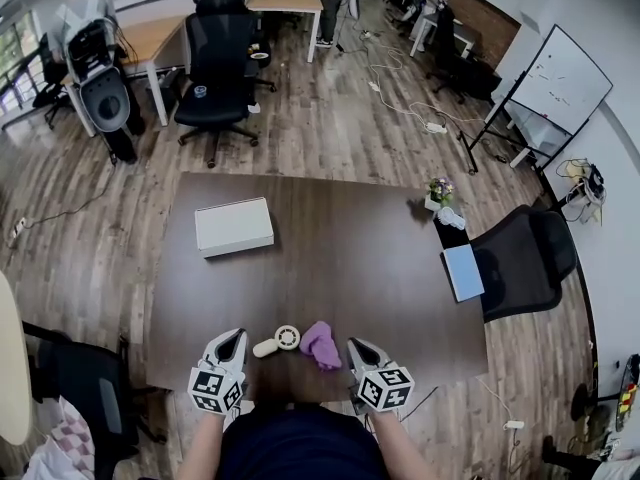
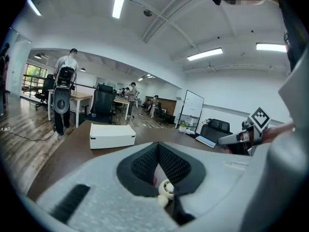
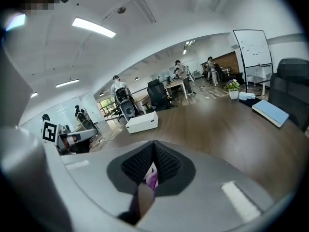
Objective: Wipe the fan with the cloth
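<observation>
Plainly both tools are empty: the left gripper (image 1: 237, 336) and right gripper (image 1: 353, 345) have their jaws pressed together on nothing, poised at the near table edge. Between them lie the small cream fan (image 1: 277, 340), on the left, and the purple cloth (image 1: 321, 344) just beside it on the right. The cloth looks soft and light, best pinched at a raised fold. The fan seems light, hard plastic that would likely skid, so steady its handle. The dark table (image 1: 330, 238) is smooth, with a white box (image 1: 233, 226) farther off and a wood-floored office beyond
</observation>
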Motion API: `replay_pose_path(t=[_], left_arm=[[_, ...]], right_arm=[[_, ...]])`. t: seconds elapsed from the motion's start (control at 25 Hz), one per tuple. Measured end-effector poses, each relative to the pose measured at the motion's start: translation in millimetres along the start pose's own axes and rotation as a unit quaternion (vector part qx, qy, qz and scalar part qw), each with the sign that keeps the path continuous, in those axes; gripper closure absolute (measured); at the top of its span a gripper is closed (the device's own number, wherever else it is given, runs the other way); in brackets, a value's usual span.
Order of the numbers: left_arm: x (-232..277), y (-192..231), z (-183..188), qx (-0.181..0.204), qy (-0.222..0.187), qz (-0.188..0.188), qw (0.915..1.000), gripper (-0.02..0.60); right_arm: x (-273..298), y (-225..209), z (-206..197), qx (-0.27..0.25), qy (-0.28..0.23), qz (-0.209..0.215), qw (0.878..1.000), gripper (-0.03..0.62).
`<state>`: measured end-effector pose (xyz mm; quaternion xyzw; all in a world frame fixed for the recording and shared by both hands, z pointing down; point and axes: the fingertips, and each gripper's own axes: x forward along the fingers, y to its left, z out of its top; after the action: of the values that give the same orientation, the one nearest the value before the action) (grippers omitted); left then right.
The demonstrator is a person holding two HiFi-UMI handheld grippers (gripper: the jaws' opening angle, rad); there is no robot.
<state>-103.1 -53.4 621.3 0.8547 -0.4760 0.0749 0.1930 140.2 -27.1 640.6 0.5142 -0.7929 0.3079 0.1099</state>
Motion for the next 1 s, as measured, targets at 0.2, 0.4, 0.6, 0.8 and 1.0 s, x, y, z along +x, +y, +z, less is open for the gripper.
replay_pose_path(t=[0.2,0.4,0.6,0.8,1.0], left_arm=[[-3,-4,-5,0.001,0.007,-0.007,1.0000,0.591],[-5,-9,-11,0.004,0.014,-0.008,0.9999,0.589],[-5,-10,-10,0.001,0.015,-0.013,0.9998,0.589],[-5,-10,-11,0.001,0.019,-0.014,0.9997,0.589],[-4,-8,-10,-0.002,0.020,-0.015,0.9997,0.589]], right_arm=[[-3,5,-5,-0.007,0.005,-0.004,1.000,0.583],[-8,5,-6,-0.007,0.005,0.000,1.000,0.583],[-10,6,-2,-0.010,0.001,0.002,1.000,0.583],[-11,7,-2,-0.008,0.001,0.002,1.000,0.585],[-11,6,-1,-0.008,0.003,0.000,1.000,0.585]])
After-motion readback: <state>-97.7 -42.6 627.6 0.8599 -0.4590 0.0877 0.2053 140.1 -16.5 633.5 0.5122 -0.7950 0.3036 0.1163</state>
